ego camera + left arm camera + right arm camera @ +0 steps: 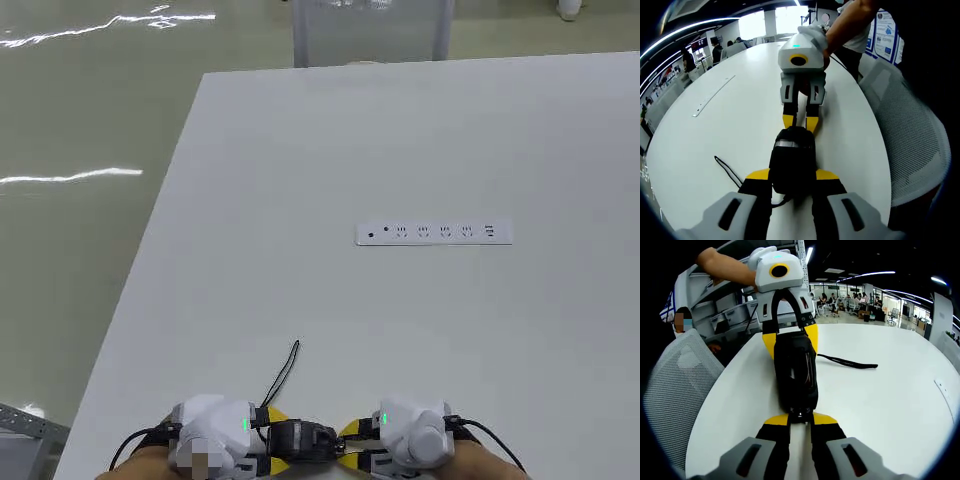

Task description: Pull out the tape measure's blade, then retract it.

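Left gripper (793,176) jaws clamp the tape measure (792,150) case, right gripper (801,420) jaws pinch its blade end — no blade showing, so pull-out and retraction likely both remain.

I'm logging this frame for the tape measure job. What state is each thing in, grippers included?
tape measure: on the table, gripped at both ends.
blade: retracted, just its tip at the case mouth.
left gripper: shut on the tape measure's case.
right gripper: shut, apparently on the blade tip.
strap: slack on the table.
power strip: lying flat, sockets empty.
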